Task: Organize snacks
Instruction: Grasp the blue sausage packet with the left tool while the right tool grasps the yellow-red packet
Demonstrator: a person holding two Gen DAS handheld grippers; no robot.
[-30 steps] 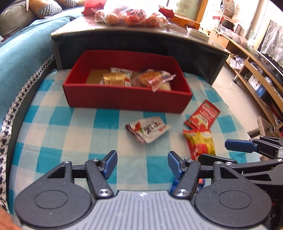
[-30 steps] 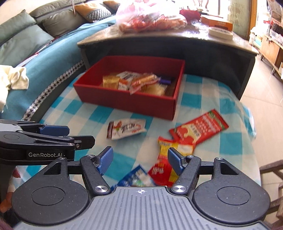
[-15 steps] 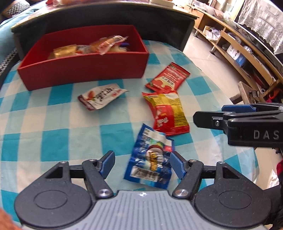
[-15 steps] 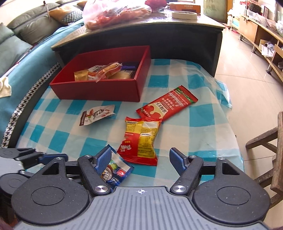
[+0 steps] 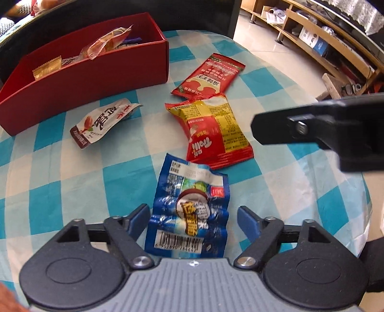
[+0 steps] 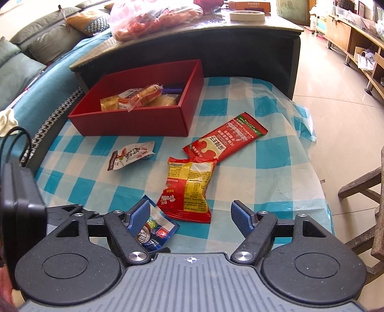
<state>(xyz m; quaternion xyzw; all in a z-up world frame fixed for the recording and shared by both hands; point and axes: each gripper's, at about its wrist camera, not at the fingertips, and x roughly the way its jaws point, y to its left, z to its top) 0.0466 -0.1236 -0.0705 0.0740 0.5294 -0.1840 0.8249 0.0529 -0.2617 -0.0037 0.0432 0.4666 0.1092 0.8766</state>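
A blue snack packet (image 5: 189, 213) lies on the checked cloth between the wide-open jaws of my left gripper (image 5: 193, 219); the pads stand clear of it. Beyond it lie a red-and-yellow packet (image 5: 213, 129), a long red packet (image 5: 208, 76) and a white-and-brown packet (image 5: 103, 122). A red box (image 5: 100, 72) with several snacks inside stands at the back left. My right gripper (image 6: 192, 214) hangs over the red-and-yellow packet (image 6: 189, 189), its jaws opening and empty. In the right wrist view the blue packet (image 6: 153, 232) shows behind its left finger.
A dark low table (image 6: 216, 40) behind the box carries a plastic bag of snacks (image 6: 156, 16) and a tape roll (image 6: 247, 15). A teal sofa (image 6: 48, 79) runs along the left. The cloth's edge drops to tiled floor (image 6: 336, 120) on the right, near a wooden chair (image 6: 369, 192).
My left gripper swung right and sank from in front of the red box to straddle the blue packet, its jaws spreading. My right gripper shifted over the red-and-yellow packet and its jaws widened.
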